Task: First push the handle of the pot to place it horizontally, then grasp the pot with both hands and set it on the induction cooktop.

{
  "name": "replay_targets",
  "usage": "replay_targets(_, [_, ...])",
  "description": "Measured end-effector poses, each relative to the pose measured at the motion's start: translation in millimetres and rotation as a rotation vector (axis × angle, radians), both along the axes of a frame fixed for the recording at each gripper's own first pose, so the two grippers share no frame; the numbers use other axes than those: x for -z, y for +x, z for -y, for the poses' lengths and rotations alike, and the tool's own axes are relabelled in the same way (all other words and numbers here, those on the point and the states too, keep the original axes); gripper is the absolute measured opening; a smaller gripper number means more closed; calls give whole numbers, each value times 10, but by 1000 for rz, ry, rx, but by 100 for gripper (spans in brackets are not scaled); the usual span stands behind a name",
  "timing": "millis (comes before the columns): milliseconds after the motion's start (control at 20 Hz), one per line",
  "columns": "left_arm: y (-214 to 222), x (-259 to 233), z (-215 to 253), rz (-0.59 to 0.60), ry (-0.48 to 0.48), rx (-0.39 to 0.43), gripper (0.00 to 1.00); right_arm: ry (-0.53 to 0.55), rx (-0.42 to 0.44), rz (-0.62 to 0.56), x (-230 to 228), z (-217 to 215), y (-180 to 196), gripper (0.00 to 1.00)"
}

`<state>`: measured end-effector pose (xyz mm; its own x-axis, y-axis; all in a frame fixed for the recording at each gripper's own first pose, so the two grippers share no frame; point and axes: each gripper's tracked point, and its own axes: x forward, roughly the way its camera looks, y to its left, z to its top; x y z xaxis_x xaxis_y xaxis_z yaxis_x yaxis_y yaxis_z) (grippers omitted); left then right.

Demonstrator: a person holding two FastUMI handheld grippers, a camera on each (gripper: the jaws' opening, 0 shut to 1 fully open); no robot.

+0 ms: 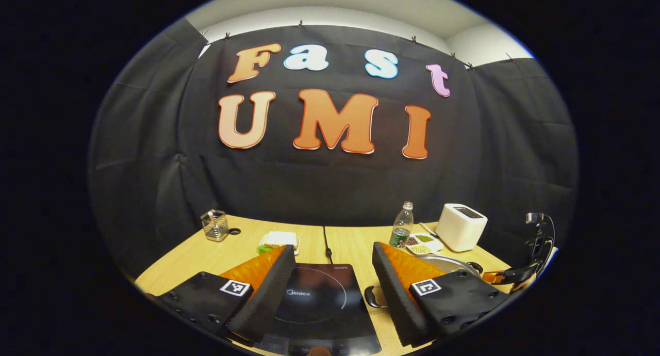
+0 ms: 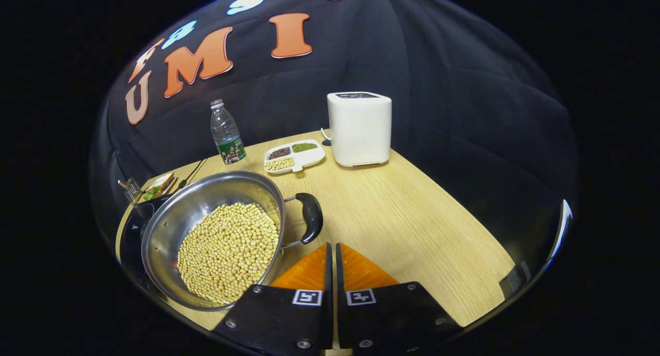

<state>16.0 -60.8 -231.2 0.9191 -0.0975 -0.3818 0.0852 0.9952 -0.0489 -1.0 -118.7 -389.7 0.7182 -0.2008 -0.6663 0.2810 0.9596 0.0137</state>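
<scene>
gotta nudge the handle [image 2: 311, 216] sideways with the closed right gripper [image 2: 333, 253] just below it, slow so beans don't slosh in the pot [image 2: 216, 232] beside the cooktop [image 1: 319, 304], left gripper [image 1: 332, 273] wide, waiting.

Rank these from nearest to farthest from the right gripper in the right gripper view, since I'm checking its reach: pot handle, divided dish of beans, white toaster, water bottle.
From the right gripper:
1. Pot handle, just ahead, slightly left.
2. Divided dish of beans, farther back, left of centre.
3. White toaster and water bottle, at the back edge, right and left; too close to call.
</scene>
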Motion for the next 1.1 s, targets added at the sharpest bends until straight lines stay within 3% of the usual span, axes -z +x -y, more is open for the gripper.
replay_targets(50, [-12, 154, 121, -24, -11, 18, 98, -2, 7, 9, -40, 14, -17, 8])
replay_targets(100, [-32, 290, 225, -53, -24, 35, 98, -7, 13, 19, -63, 32, -12, 21])
replay_targets(200, [-93, 603, 420, -115, -40, 68, 98, -12, 22, 45, -136, 41, 13, 35])
replay_targets(300, [-123, 906, 608, -176, -51, 94, 98, -5, 23, 70, -185, 5, 64, 60])
replay_targets(400, [-130, 1146, 785, -224, -59, 120, 98, 9, 9, 87, -200, -75, 143, 73])
replay_targets(550, [-107, 1440, 898, -279, -57, 138, 98, -16, -1, 116, -224, -61, 293, 79])
replay_targets(750, [-38, 1740, 941, -353, -72, 129, 99, 99, -29, 98, -98, -283, 467, 87])
replay_targets(900, [14, 1871, 935, -385, -70, 118, 99, 118, -61, 41, 141, -407, 598, 90])
replay_targets(1050, [2, 1951, 994, -405, -65, 115, 99, 76, -53, -26, 386, -349, 652, 89])
replay_targets(1100, [10, 1987, 997, -417, -62, 111, 99, 58, -43, -50, 454, -305, 642, 83])
